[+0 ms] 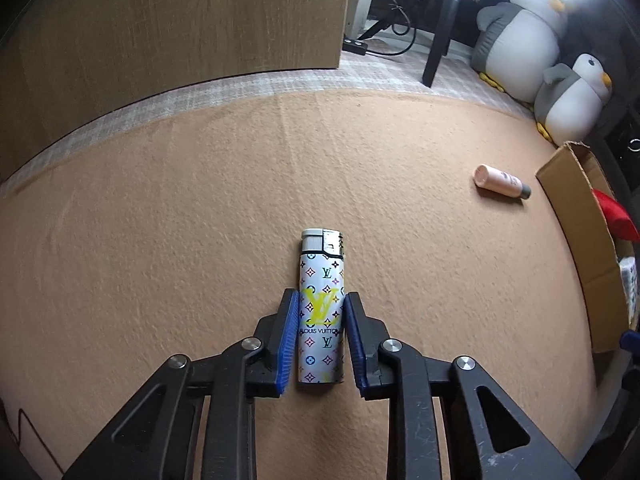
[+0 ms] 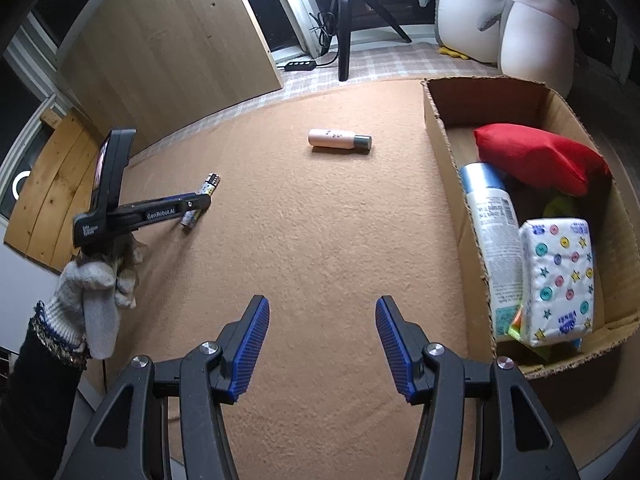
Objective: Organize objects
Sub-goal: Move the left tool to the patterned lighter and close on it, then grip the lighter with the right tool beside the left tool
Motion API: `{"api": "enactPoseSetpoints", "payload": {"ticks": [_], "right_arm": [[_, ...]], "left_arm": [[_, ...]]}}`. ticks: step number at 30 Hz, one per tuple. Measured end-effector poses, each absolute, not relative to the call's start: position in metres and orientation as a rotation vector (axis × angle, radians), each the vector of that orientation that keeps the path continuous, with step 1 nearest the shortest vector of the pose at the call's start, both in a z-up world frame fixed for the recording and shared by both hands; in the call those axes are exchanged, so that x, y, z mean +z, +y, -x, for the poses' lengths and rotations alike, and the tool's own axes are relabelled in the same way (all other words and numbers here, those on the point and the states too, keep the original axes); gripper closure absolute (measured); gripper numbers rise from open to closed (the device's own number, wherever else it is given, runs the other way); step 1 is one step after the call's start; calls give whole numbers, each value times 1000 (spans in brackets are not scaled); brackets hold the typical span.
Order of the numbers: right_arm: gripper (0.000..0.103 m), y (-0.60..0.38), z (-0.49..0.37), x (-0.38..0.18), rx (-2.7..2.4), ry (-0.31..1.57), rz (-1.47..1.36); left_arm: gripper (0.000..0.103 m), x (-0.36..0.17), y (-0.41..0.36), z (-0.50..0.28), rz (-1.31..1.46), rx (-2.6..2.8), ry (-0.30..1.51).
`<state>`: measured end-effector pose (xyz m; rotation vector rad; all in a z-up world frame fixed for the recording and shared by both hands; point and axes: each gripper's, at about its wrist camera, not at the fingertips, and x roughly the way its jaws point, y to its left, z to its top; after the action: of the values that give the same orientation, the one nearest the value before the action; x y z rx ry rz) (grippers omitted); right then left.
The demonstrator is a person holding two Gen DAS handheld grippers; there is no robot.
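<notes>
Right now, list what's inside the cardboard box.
Inside the cardboard box: a red cushion, a white and blue bottle lying down, and a tissue pack printed with buttons and stars. Something yellow-green peeks out beneath them; whatever lies under them is covered.

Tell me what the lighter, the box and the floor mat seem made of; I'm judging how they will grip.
Lighter: likely glossy plastic with a printed pattern, grey cap and shiny metal-looking guard at the top. Box: matte brown corrugated cardboard, with torn, ragged edges. Mat: tan felt or short-pile fabric, judging by its fuzzy, pebbled texture.
</notes>
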<state>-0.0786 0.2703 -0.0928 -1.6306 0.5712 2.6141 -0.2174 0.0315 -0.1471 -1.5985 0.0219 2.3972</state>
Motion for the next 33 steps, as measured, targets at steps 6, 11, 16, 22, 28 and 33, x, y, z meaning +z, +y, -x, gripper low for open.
{"api": "enactPoseSetpoints", "payload": {"ticks": [6, 11, 16, 22, 28, 33], "right_arm": [[51, 264, 95, -94, 2646, 591, 1645], [51, 253, 115, -103, 2669, 650, 1690], [52, 239, 133, -121, 2657, 720, 1777], [61, 220, 149, -142, 2626, 786, 1877], [71, 206, 158, -160, 2592, 801, 1958], [82, 197, 160, -167, 2582, 807, 1997]], "left_arm": [[78, -147, 38, 197, 1588, 2393, -26], [78, -148, 50, 166, 1579, 2381, -114], [78, -148, 67, 130, 1569, 2373, -146], [78, -148, 83, 102, 1564, 2327, -194], [77, -148, 86, 91, 1562, 2313, -196], [77, -147, 83, 89, 1558, 2304, -229]]}}
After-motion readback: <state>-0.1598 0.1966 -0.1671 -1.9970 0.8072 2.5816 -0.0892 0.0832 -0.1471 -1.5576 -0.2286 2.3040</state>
